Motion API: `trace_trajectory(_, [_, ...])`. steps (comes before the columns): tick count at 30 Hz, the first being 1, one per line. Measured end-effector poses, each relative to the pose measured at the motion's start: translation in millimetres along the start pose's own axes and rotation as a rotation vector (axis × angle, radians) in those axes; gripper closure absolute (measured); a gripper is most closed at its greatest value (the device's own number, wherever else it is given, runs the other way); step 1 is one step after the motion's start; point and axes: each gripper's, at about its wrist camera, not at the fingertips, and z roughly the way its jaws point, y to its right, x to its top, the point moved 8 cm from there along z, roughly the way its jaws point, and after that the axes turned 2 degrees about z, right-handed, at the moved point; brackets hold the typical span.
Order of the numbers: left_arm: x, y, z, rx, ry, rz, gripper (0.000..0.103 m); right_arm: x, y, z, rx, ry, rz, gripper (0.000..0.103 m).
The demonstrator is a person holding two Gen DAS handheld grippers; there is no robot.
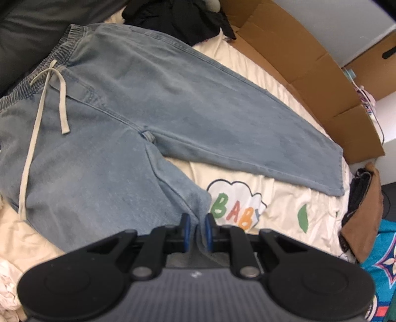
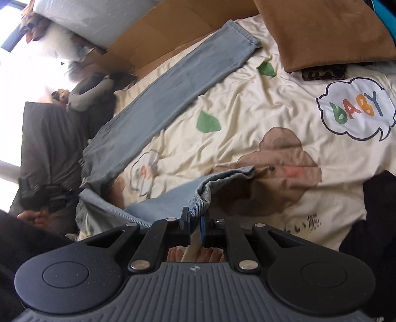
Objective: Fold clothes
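Note:
Light blue jeans [image 1: 128,104] with an elastic waistband and a cream drawstring [image 1: 42,99] lie spread on the cream bedcover [image 1: 284,198]. One leg stretches flat to the right, its hem [image 1: 339,173] near the bed's edge. My left gripper [image 1: 197,230] is shut on the inner edge of the nearer leg. In the right wrist view the far leg [image 2: 178,81] lies flat, and the near leg's hem [image 2: 205,193] is lifted off the cover, with my right gripper [image 2: 195,223] shut on it.
Flattened cardboard [image 1: 309,67] borders the bed's far side. Dark clothes [image 1: 178,17] lie beyond the waistband. A brown cushion [image 2: 321,32] and a turquoise cloth [image 1: 381,250] sit near the leg ends. A person in grey [image 2: 49,138] stands beside the bed.

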Motion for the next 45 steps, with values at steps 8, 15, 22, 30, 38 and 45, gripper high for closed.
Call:
trace_trajectory(8, [-2, -2, -2, -0.010, 0.007, 0.024, 0.103, -14, -14, -9, 0.015, -0.021, 0.005, 0.097])
trace_trajectory(15, [-16, -17, 12, 0.027, -0.038, 0.028, 0.096, 7, 16, 14, -0.001, 0.039, 0.145, 0.097])
trace_trajectory(22, [-30, -32, 26, 0.064, -0.083, 0.032, 0.092, 54, 31, 49, -0.008, 0.072, 0.172, 0.097])
trace_trajectory(30, [-40, -64, 28, 0.138, -0.080, 0.003, 0.082, 99, 49, 101, -0.077, 0.069, 0.208, 0.097])
trace_trajectory(38, [-55, -98, 29, 0.196, -0.083, -0.045, 0.069, 132, 70, 157, -0.184, 0.061, 0.262, 0.093])
trace_trajectory(45, [-65, -124, 29, 0.230, -0.093, -0.093, 0.064, 138, 78, 175, -0.198, 0.072, 0.300, 0.061])
